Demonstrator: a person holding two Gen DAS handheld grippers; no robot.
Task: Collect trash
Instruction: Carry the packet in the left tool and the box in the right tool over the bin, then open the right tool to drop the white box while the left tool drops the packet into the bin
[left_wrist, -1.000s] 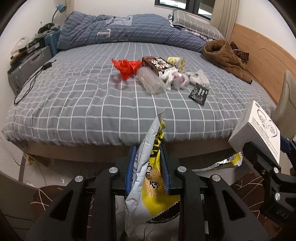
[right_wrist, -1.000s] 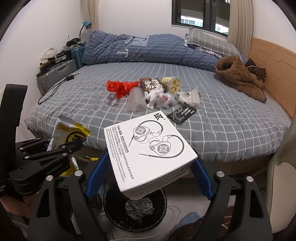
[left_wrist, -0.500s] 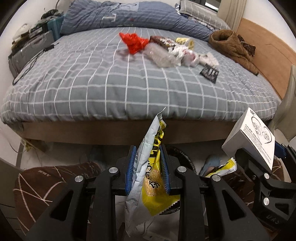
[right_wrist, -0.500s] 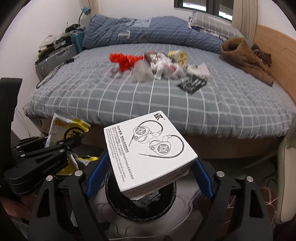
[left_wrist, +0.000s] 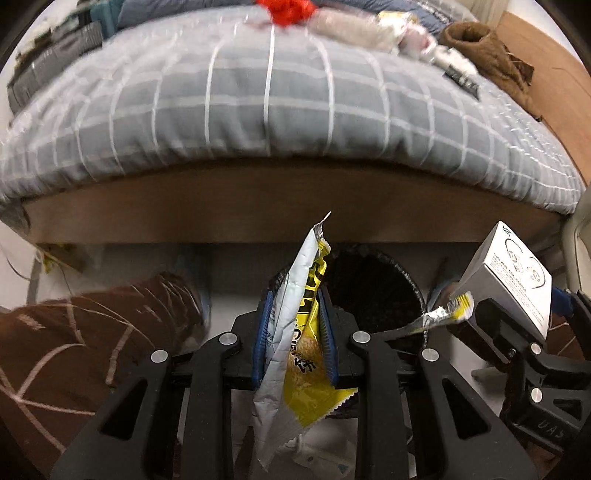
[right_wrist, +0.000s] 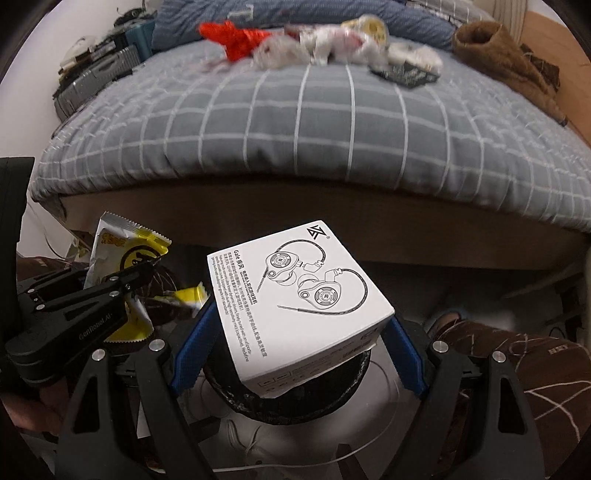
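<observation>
1. Gripping a yellow wrapper (left_wrist: 299, 354) upright between its blue pads, the left tool (left_wrist: 294, 332) is hanging low in front of the bed (left_wrist: 266, 110).
2. Sitting just ahead and right of that tool is the black bin (left_wrist: 373, 295).
3. Clamping a white box (right_wrist: 295, 299) cornerwise, the right tool (right_wrist: 297, 354) is hovering directly above the bin (right_wrist: 306, 402).
4. Lying far ahead on the bed, more trash (right_wrist: 314, 44) is showing blurred.

White earphone box (right_wrist: 295, 299) clamped in right gripper (right_wrist: 295, 354) jaws above black trash bin (right_wrist: 295, 398); left gripper (right_wrist: 122, 284) pinching yellow snack wrapper (right_wrist: 122, 251).
</observation>
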